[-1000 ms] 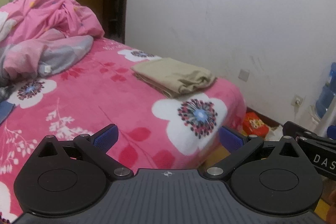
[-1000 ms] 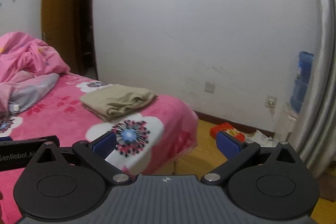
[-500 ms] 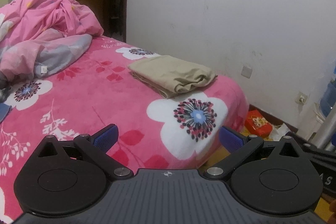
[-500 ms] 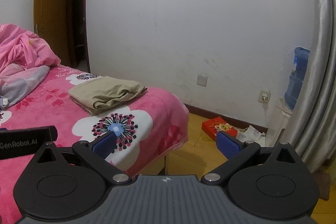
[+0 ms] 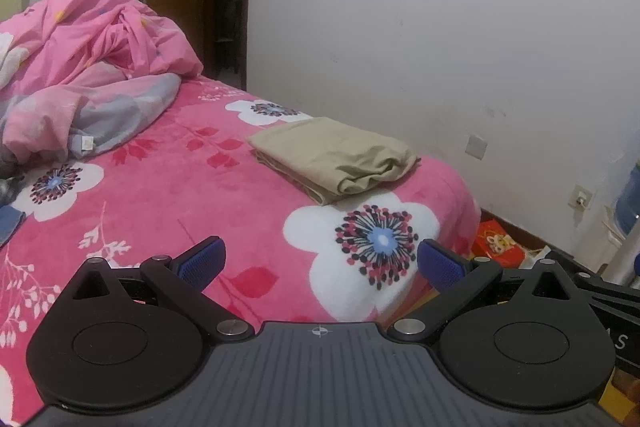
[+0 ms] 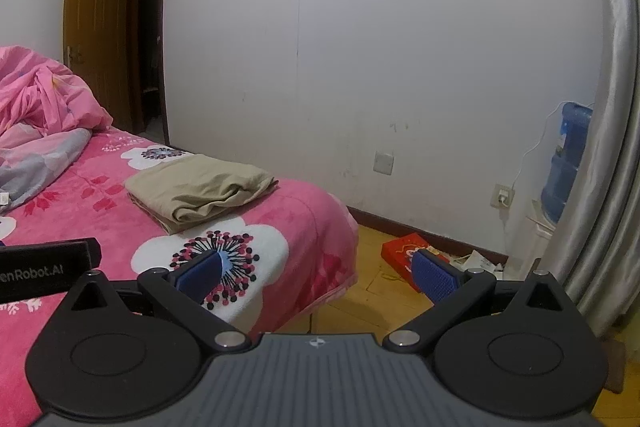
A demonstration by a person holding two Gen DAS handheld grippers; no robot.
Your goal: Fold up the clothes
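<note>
A folded beige garment [image 5: 334, 157] [image 6: 200, 189] lies flat near the far corner of the pink flowered bed [image 5: 168, 203] [image 6: 304, 211]. My left gripper [image 5: 320, 263] is open and empty, held above the bed's near part, well short of the garment. My right gripper [image 6: 316, 273] is also open and empty, hanging over the bed's right edge and the wooden floor. The left tool's black body [image 6: 44, 269] shows at the left of the right wrist view.
A crumpled pink and grey quilt [image 5: 84, 75] is heaped at the bed's head. A blue cloth [image 5: 8, 225] peeks in at the left edge. A red box [image 6: 408, 253], a water bottle [image 6: 566, 163], a grey curtain [image 6: 600, 155] and a brown door [image 6: 100, 27] surround the bed.
Both views have tilted upward and drawn back slightly, so the beige garment sits lower in each. Both grippers stay open and empty.
</note>
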